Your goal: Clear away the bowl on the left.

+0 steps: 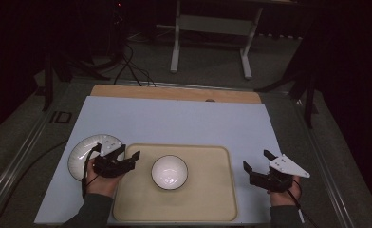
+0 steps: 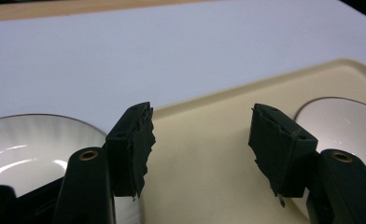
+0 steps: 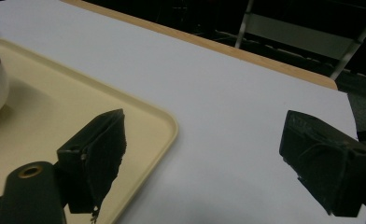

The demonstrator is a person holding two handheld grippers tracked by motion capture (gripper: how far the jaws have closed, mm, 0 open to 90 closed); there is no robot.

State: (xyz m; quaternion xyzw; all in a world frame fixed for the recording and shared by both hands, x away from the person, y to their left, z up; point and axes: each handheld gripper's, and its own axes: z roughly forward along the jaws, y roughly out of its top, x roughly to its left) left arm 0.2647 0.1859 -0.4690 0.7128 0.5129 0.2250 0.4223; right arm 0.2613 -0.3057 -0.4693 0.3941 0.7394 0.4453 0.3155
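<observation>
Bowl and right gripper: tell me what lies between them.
In the high view, only bare tray and then a strip of white table cover lie between the bowl and the right gripper. Nothing else sits there.

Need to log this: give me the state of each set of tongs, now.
Left tongs: open, nothing between them, over the tray.
Right tongs: open, holding nothing.

The room is dimly lit, its surroundings lost in darkness. Overhead glare is reflected in the bowl (image 1: 169,172) and plate (image 2: 27,149). Nearby jaws are rendered blurred.
</observation>
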